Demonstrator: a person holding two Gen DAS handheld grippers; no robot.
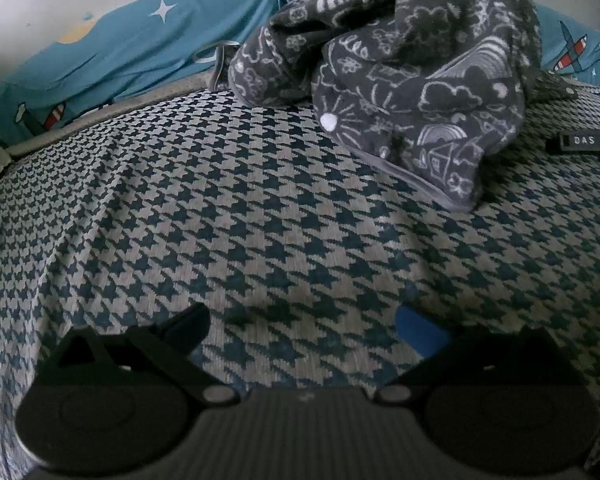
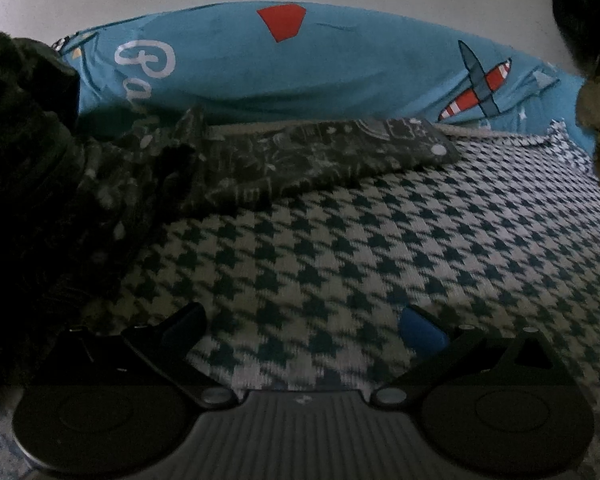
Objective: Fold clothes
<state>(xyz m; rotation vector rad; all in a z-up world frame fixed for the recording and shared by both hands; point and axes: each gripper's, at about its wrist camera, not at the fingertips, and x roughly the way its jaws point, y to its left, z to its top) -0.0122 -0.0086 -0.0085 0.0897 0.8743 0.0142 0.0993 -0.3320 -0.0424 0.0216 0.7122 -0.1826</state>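
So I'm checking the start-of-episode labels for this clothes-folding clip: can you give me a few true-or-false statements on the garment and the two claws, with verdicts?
1. The grey doodle-print garment lies crumpled in a heap. True.
2. The left claw is shut on the garment. False: it is open, over bare houndstooth cover, with the garment farther ahead.
3. The right claw is open and holds nothing. True.
4. The surface under the garment is plain white. False: it has a dark-and-light houndstooth pattern.
5. A blue pillow with an aeroplane print lies behind the garment. True.
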